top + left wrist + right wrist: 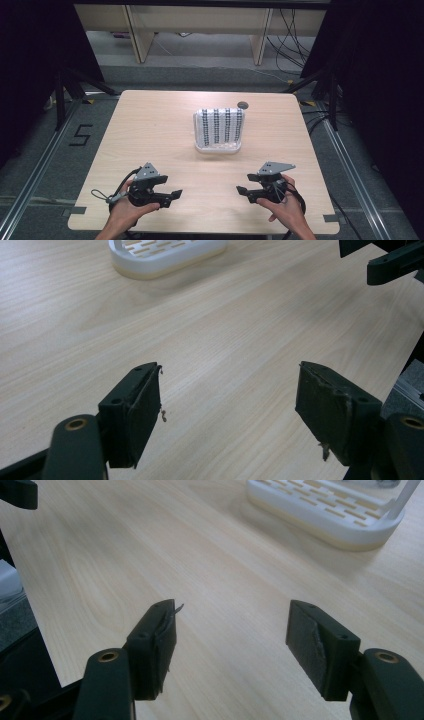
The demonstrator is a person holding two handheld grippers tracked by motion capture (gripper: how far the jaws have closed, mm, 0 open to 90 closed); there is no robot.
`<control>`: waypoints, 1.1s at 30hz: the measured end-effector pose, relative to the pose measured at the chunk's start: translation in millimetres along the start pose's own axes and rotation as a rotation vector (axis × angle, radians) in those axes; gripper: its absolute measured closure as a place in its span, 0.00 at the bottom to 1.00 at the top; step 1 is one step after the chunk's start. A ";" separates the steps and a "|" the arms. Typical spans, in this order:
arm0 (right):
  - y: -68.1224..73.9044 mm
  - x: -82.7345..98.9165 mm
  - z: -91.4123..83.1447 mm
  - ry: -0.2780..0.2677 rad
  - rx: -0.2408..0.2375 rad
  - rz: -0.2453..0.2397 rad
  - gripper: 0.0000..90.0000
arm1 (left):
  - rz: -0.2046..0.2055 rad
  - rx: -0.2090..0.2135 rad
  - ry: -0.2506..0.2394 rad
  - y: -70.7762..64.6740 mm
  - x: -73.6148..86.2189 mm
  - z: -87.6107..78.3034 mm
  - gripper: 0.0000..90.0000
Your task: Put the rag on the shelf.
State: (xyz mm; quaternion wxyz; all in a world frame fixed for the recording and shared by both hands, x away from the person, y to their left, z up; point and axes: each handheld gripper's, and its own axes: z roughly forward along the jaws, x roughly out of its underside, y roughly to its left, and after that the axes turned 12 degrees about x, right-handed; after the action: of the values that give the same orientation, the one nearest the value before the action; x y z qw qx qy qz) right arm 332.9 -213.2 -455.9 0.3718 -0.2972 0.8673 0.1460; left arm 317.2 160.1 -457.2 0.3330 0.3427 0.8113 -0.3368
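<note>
A white slotted rack point(218, 129) with several dark striped rows stands just past the middle of the light wooden table point(150, 125). My left gripper point(172, 196) is held low near the front left edge, jaws pointing right, open with nothing between them. My right gripper point(245, 189) mirrors it at the front right, open and empty, jaws pointing left. In the left gripper view the open gripper point(230, 385) frames bare wood, with the rack's base point(165, 252) beyond and the other gripper point(395, 260) at top right. The right gripper view shows the gripper point(232, 617) apart over wood, the rack's base point(325, 510) ahead.
A dark round grommet point(243, 105) sits in the tabletop behind the rack. Black stand legs point(65, 90) flank the table on the floor, and cables point(292, 45) trail at the back right. The table's front edge lies just under both hands.
</note>
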 end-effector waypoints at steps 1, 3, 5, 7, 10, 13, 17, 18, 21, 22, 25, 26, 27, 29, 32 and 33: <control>-1.4 1.1 1.0 -0.003 0.005 -0.016 0.42 | -0.018 -0.011 -0.019 -1.4 1.8 1.8 0.28; -1.2 3.6 1.6 0.004 0.005 -0.016 0.42 | -0.001 -0.006 0.003 0.3 3.6 1.0 0.28; -1.4 6.2 2.0 0.005 0.009 -0.026 0.42 | -0.008 -0.015 0.009 0.0 6.5 1.5 0.28; 1.0 9.5 1.7 0.021 0.004 0.001 0.42 | 0.001 -0.016 0.026 0.5 8.2 0.7 0.28; -0.6 12.5 1.9 0.014 0.008 -0.019 0.42 | -0.005 -0.019 0.022 0.6 11.3 1.2 0.28; 1.3 16.0 0.8 0.027 0.008 -0.007 0.42 | -0.006 -0.008 0.035 -0.6 15.1 1.8 0.28; 2.6 20.5 1.3 0.033 0.000 -0.016 0.42 | -0.005 -0.023 0.041 -1.6 20.1 2.7 0.28; 2.8 21.7 1.4 0.029 0.002 -0.021 0.42 | -0.004 -0.026 0.041 -2.1 22.0 2.4 0.28; 4.1 25.2 0.9 0.039 0.006 -0.014 0.41 | -0.015 -0.026 0.045 -3.3 26.0 2.3 0.28; 4.4 26.4 1.1 0.049 -0.003 -0.010 0.41 | -0.011 -0.026 0.040 -4.1 27.9 2.6 0.28; 4.9 30.1 1.0 0.050 0.003 -0.013 0.41 | -0.011 -0.032 0.048 -6.9 31.6 0.8 0.28; 5.0 31.5 0.7 0.048 0.001 -0.011 0.41 | -0.003 -0.027 0.054 -7.1 32.3 0.3 0.28; 5.2 32.2 0.4 0.050 0.001 -0.009 0.41 | -0.004 -0.027 0.050 -7.9 34.0 0.6 0.28; 5.3 33.8 -0.4 0.051 0.006 -0.010 0.41 | -0.007 -0.036 0.054 -9.0 35.8 0.0 0.28; 6.1 36.3 -3.6 0.048 0.016 -0.004 0.41 | -0.007 -0.031 0.057 -10.8 38.8 -0.5 0.28; 6.4 37.0 -3.8 0.049 0.017 -0.005 0.41 | 0.001 -0.035 0.065 -11.1 39.7 -0.5 0.28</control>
State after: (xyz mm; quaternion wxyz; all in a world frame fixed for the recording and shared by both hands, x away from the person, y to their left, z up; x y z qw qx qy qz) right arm 306.6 -225.1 -480.2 0.3534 -0.2999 0.8764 0.1305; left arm 286.8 167.8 -484.0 0.3126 0.3481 0.8272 -0.3111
